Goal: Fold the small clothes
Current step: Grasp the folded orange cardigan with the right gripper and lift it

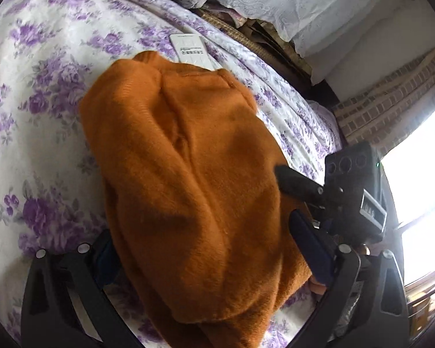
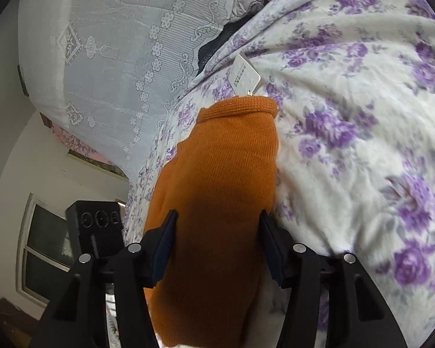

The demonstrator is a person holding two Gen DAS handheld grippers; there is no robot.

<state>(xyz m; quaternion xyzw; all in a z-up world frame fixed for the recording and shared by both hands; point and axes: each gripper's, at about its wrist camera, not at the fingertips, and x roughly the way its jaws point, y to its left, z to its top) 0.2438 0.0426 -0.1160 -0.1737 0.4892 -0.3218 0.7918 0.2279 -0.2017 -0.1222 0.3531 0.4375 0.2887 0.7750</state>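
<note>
- Orange knit fills the space between the fingers of my right gripper (image 2: 217, 243): a small sweater (image 2: 217, 191), finely ribbed and slightly fuzzy, passes through the half-wide jaws with both dark pads against its sides, so I am holding a bunched thickness of it.
- My left gripper (image 1: 206, 261) stands wide, with the same sweater (image 1: 188, 174) draped thickly between its fingers; the right pad (image 1: 310, 249) lies along the cloth, the left one is largely hidden behind the fold, so I cannot tell whether this gripper grips or merely straddles it.
- From the left wrist, the sweater looks soft and brushed, creased in long lengthwise folds, a rounded heap.
- Past it, at that view's right, the black fingers of my right gripper (image 1: 298, 185) touch the sweater's side.
- Its far end is a rolled, ribbed hem or collar lying flat on the bed cover.
- Just beyond that hem lies a white card tag (image 2: 245, 75), rectangular with rounded corners and small print, touching the knit's edge.
- Under everything is the bed cover (image 2: 362, 145), white, slightly quilted, printed with purple roses and grey leaves.
- Along the bed's far edge hangs a pale lace cloth (image 2: 107, 58) with embroidered flowers and scrolls.
</note>
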